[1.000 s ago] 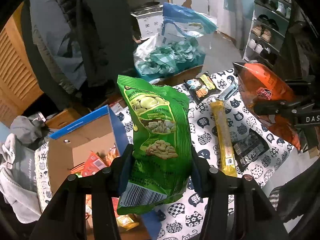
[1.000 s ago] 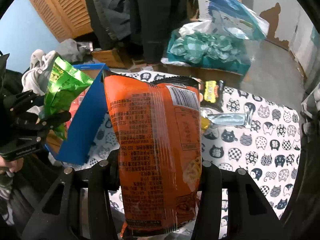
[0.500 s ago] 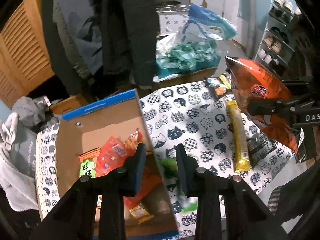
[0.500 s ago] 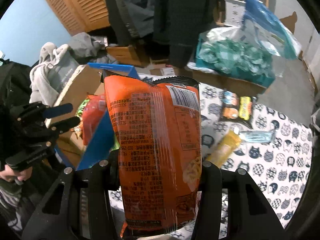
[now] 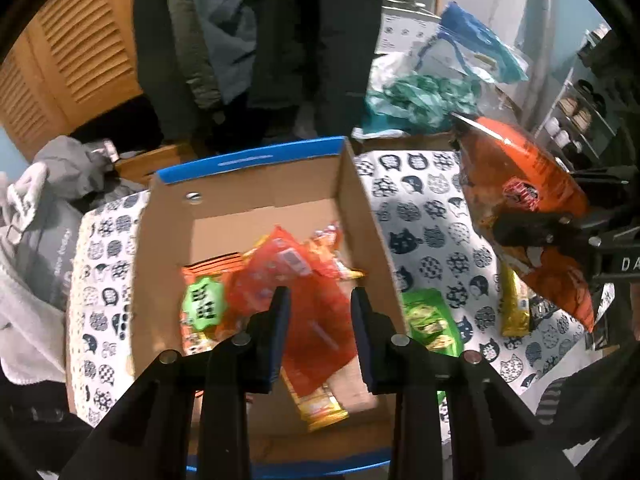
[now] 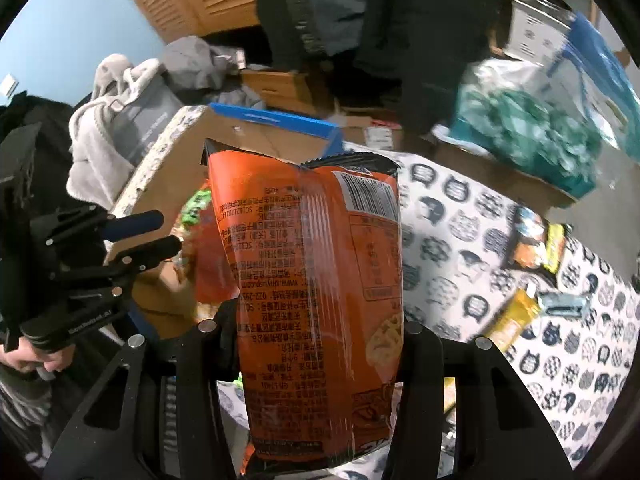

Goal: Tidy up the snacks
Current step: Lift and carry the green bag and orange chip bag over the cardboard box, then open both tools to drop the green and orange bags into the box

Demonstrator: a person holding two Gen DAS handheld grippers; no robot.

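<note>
**Orange bag gripped, green bag lying beside the box**

Hovering over the open cardboard box (image 5: 362, 216) with the left gripper (image 5: 318, 316), jaws drawn almost together and nothing between them. Pointing steeply down at the red and orange snack packets (image 5: 288, 264) piled on the box floor. Lying outside the box, just beside its right wall on the cat-print worktop (image 5: 432, 236): the green snack bag (image 5: 430, 322), partly hidden by the gripper's right finger. Resting further along the same edge of the worktop: a yellow snack stick (image 5: 512, 308).

Clamping the orange snack bag (image 6: 316, 280) upright in the right gripper (image 6: 316, 332), pads pressing on both sides of its lower half, barcode uppermost. Holding that bag above the worktop, near the box's right wall. Showing at the worktop's far right edge in the right wrist view: a small dark packet (image 6: 528, 244) and a blue wrapper (image 6: 564, 302), both blurred.
</note>
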